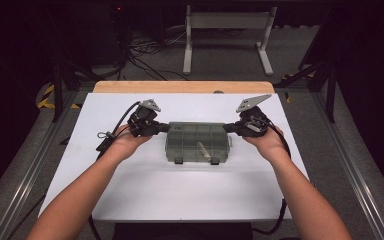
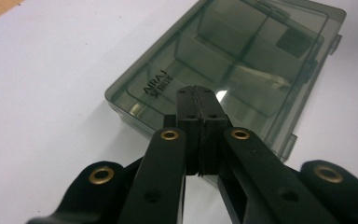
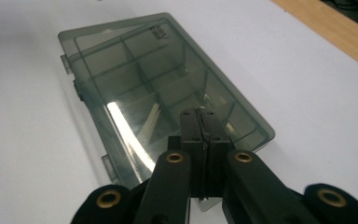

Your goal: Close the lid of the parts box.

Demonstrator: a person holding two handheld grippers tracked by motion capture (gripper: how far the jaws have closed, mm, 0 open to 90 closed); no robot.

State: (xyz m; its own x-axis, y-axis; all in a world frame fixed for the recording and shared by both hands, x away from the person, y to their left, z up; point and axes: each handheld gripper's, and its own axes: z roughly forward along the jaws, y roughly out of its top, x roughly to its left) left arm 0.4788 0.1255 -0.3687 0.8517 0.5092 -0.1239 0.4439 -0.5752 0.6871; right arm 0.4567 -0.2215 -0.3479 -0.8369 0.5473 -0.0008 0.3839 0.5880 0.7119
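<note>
Centrally, smoky plastic box point(image 1: 197, 142), closed left gripper point(image 1: 166, 128), closed right gripper point(image 1: 226, 128) flanking.

Smoky clear compartment box point(image 1: 197, 142), lid closed, flat mid-table.

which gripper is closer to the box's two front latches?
Neither clearly. The left gripper sits shut at the left end of the clear plastic box, the right gripper shut at its right end; the latches lie on the near edge between them.
</note>
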